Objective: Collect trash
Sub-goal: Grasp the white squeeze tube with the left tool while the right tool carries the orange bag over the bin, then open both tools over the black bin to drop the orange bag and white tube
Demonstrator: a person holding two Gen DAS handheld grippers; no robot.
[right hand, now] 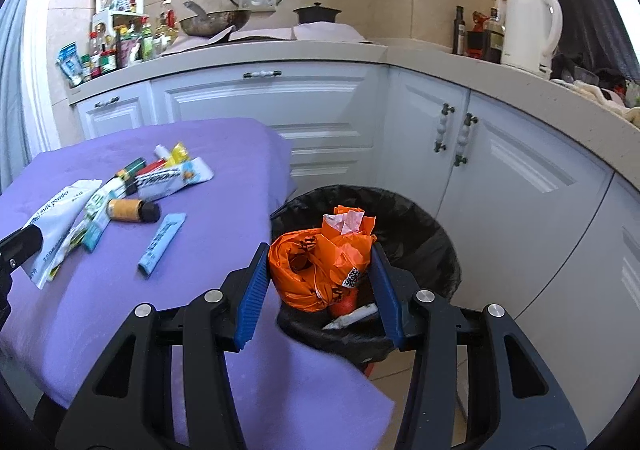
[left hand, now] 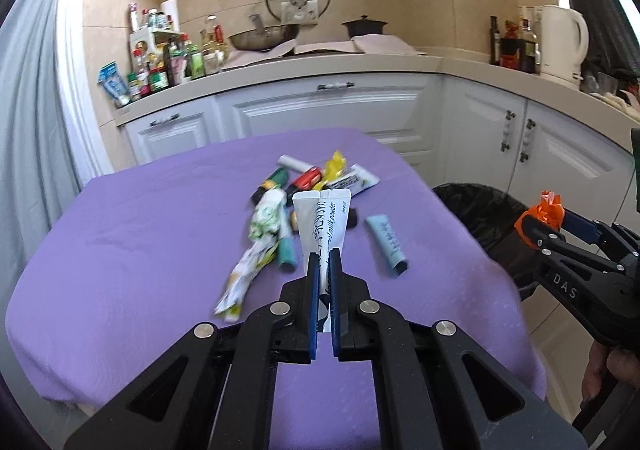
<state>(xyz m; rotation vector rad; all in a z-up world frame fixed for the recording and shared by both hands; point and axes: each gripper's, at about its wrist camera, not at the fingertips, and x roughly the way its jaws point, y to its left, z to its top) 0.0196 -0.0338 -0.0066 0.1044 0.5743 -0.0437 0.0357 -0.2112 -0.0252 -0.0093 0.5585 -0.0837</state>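
While the left gripper (left hand: 325, 270) pinches the near end of a white milk-powder sachet (left hand: 322, 226) between its blue pads, the rest of the sachet sticks out toward twelve o'clock over the purple tablecloth (left hand: 140, 250). At ten o'clock from those pads lies a green-and-white floral wrapper (left hand: 256, 250), just beside a teal tube (left hand: 287, 250). Farther off, toward twelve o'clock, sits a heap of packets and small tubes (left hand: 316, 176). At two o'clock from the pads a pale blue tube (left hand: 386, 244) lies by itself on the cloth.

Right of the table stands a bin with a black liner (right hand: 420, 234). The right gripper (right hand: 320, 262) hangs above its mouth, jaws partly spread and pressed against both sides of a crumpled orange plastic bag (right hand: 316, 262) with pink-white paper poking out at its twelve o'clock. Below the bag, inside the bin, lies a whitish wrapper (right hand: 352, 316). White cabinets (right hand: 500, 178) fill the view from one to three o'clock.
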